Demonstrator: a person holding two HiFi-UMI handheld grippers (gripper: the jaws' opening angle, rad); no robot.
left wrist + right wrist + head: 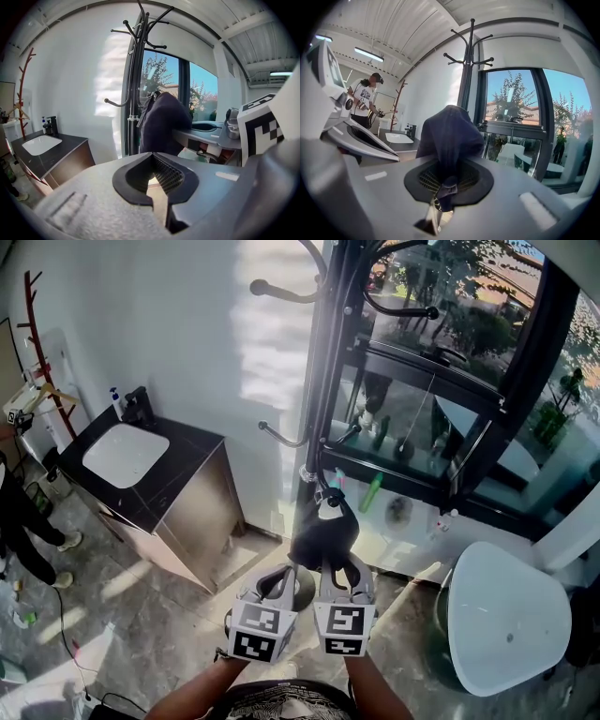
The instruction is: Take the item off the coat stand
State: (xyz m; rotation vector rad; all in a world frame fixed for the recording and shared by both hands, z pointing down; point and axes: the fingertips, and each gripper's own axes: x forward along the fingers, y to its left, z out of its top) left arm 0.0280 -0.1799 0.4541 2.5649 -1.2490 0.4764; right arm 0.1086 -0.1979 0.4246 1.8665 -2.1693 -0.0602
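A dark navy cloth item (323, 538), shaped like a cap, hangs low in front of the black coat stand (323, 381). My right gripper (336, 561) is shut on it from below. In the right gripper view a fold of the item (449, 133) is pinched between the pads of the right gripper (445, 187), and the coat stand (469, 61) rises behind it. Whether the item still rests on a hook, I cannot tell. My left gripper (279, 579) sits just left of the right one, shut and holding nothing. In the left gripper view the left gripper (157, 183) points at the item (161, 124) beside the stand (136, 70).
A dark vanity cabinet with a white sink (127, 454) stands to the left against the wall. A white toilet (506, 615) is at the lower right. The window ledge (412, 479) behind the stand carries bottles. A person (363, 101) stands at the far left by a reddish rack (37, 343).
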